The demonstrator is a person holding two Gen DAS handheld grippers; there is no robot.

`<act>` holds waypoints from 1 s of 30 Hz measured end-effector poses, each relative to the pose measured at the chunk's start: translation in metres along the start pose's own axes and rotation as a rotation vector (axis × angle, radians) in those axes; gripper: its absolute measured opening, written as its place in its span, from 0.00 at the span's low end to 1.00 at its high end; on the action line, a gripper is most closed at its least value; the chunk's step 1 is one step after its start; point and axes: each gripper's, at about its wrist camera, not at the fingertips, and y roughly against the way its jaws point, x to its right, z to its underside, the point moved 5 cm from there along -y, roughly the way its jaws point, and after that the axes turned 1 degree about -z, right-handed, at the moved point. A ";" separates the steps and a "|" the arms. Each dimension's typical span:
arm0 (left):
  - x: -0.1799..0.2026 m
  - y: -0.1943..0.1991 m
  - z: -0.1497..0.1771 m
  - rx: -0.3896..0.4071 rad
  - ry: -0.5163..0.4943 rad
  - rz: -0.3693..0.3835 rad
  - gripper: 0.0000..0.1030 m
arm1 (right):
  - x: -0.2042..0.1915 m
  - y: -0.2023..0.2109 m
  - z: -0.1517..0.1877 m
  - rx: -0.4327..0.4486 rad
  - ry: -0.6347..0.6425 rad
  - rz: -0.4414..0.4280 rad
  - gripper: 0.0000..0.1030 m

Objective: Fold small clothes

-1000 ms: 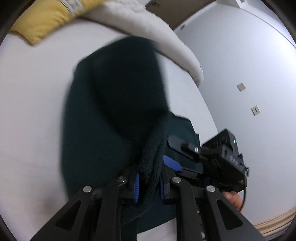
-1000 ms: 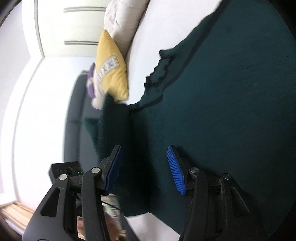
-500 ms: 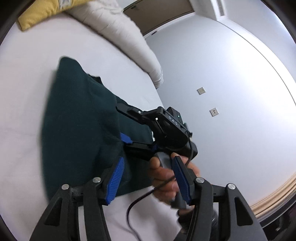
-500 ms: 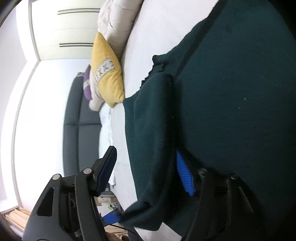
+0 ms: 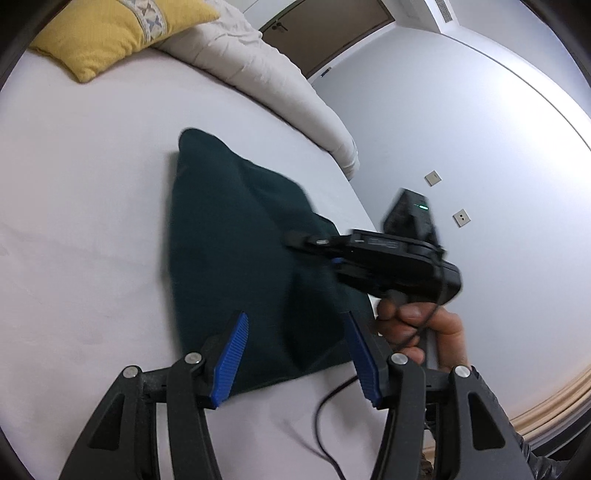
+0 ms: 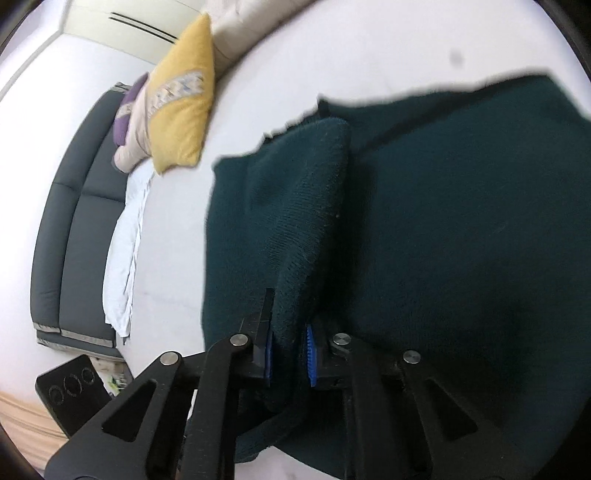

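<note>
A dark green knit sweater (image 5: 236,236) lies folded on the white bed (image 5: 81,206). My left gripper (image 5: 295,354) is open and empty, just above the sweater's near edge. My right gripper (image 6: 290,350) is shut on a fold of the sweater (image 6: 306,206) and holds it lifted over the rest of the garment. The right gripper (image 5: 388,254) also shows in the left wrist view, held by a hand at the sweater's right side.
A yellow pillow (image 5: 107,33) and a cream duvet (image 5: 266,74) lie at the head of the bed. A dark sofa (image 6: 74,206) stands beside the bed. A grey wall (image 5: 461,129) with sockets lies to the right. A cable (image 5: 332,406) trails over the bed's near edge.
My left gripper let go of the sweater, opened and drew back. My right gripper, open a second ago, has closed on a fold of the sweater.
</note>
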 end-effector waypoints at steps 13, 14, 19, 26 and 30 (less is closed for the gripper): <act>0.065 -0.064 -0.039 -0.021 -0.227 -0.084 0.55 | 0.091 0.130 -0.007 0.214 -0.038 -0.048 0.11; 0.068 -0.076 -0.042 -0.031 -0.240 -0.096 0.55 | 0.111 0.145 -0.006 0.211 -0.049 -0.033 0.11; 0.058 -0.137 -0.042 -0.108 -0.268 -0.218 0.55 | 0.191 0.116 0.007 0.170 -0.191 -0.047 0.09; 0.043 -0.144 -0.032 -0.115 -0.304 -0.262 0.55 | 0.202 0.132 0.016 0.209 -0.238 -0.084 0.16; 0.041 -0.140 -0.030 -0.113 -0.304 -0.254 0.55 | 0.176 0.137 0.023 0.195 -0.264 -0.114 0.42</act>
